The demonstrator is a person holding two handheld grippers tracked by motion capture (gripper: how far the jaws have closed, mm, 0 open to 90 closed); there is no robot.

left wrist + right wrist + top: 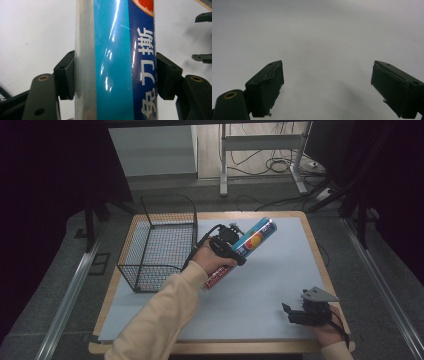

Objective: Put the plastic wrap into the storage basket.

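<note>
Right claw (291, 312) nearest, jaws wide apart, holding nothing, well right of the wire basket (159, 241). Left claw (235, 251) clamps a cling-film box (247, 246) tilted above the table (280, 270), just right of the basket; the box's lower end is hidden behind the hand. Basket's contents hard to make out.

Item count, table area:
- Grippers: two. The left gripper (239, 251) and the right gripper (291, 312).
- Hands: two, one per gripper.
- Long box of cling film (245, 251), blue with red end: one.
- Wire basket (156, 270), black mesh: one.
- Pale blue mat (260, 295): one.
- Wooden table (320, 255): one.
- Cream sleeve (155, 320): one fully seen, a second cuff at the right edge.
</note>
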